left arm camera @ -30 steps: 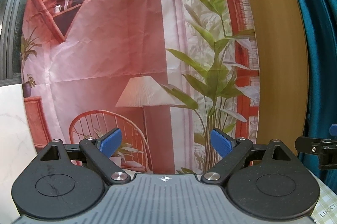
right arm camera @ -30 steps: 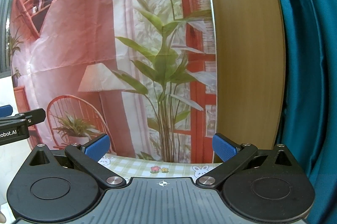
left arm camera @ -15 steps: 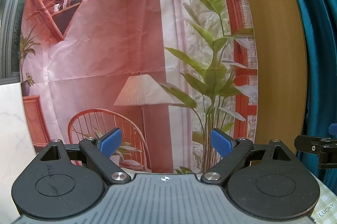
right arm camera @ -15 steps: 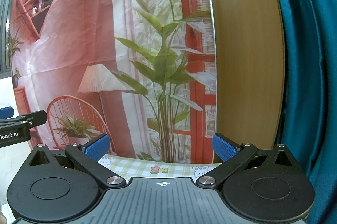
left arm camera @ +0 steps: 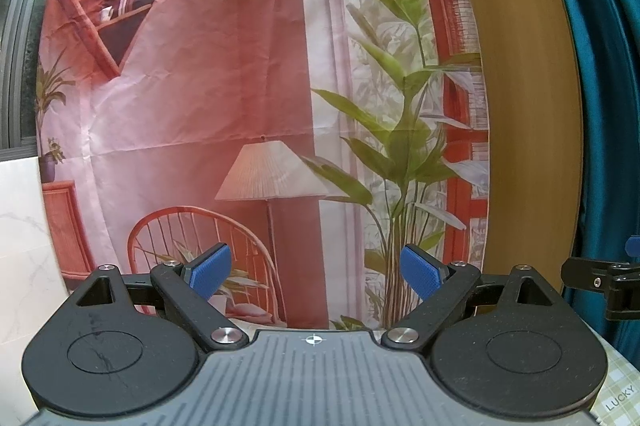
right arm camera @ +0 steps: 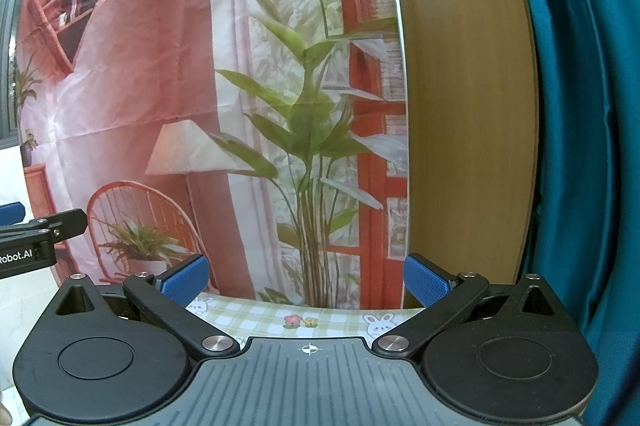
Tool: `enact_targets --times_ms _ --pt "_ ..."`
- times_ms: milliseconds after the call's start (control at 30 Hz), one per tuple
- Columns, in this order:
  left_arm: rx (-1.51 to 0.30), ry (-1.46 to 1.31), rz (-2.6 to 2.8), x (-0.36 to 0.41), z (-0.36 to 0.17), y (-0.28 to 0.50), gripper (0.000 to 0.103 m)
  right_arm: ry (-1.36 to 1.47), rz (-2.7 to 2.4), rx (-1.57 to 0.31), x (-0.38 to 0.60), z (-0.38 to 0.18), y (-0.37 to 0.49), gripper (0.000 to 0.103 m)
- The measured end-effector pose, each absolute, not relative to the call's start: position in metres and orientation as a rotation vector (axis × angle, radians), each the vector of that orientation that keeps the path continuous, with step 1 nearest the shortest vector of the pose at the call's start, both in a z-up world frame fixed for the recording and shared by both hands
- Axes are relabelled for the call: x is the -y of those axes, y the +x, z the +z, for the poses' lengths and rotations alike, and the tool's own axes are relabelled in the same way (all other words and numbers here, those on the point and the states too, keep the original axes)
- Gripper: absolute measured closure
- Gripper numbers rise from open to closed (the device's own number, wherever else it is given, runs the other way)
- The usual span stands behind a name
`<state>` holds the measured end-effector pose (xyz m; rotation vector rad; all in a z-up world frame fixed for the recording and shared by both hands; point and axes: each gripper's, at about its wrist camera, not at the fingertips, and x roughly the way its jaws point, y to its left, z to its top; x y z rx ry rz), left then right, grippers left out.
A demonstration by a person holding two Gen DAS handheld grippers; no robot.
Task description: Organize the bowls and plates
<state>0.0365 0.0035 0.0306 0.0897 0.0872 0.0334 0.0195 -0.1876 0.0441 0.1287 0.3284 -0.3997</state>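
Note:
No plates or bowls show in either view. My left gripper [left arm camera: 316, 272] is open and empty, its blue pads wide apart, pointing at a printed backdrop. My right gripper [right arm camera: 306, 278] is open and empty too, held level above the far edge of a checked tablecloth [right arm camera: 296, 318]. The right gripper's finger shows at the right edge of the left wrist view [left arm camera: 600, 278], and the left gripper's finger shows at the left edge of the right wrist view [right arm camera: 40, 230].
A pink printed backdrop [left arm camera: 240, 86] with a lamp, chair and plant hangs straight ahead. A wooden panel [right arm camera: 460, 106] and a teal curtain [right arm camera: 580, 146] stand to the right. A white marble wall [left arm camera: 24, 246] is at the left.
Both grippers have drifted very slightly; the views are almost the same. Both stay open and empty.

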Motion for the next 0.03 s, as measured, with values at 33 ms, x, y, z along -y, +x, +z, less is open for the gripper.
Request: enact_targets --times_ms 33 --pt "-0.087 0.089 0.035 -0.0036 0.0304 0.0367 0.010 0.129 -0.400 -0.328 0.1876 0.0441 0.0195 0.000"
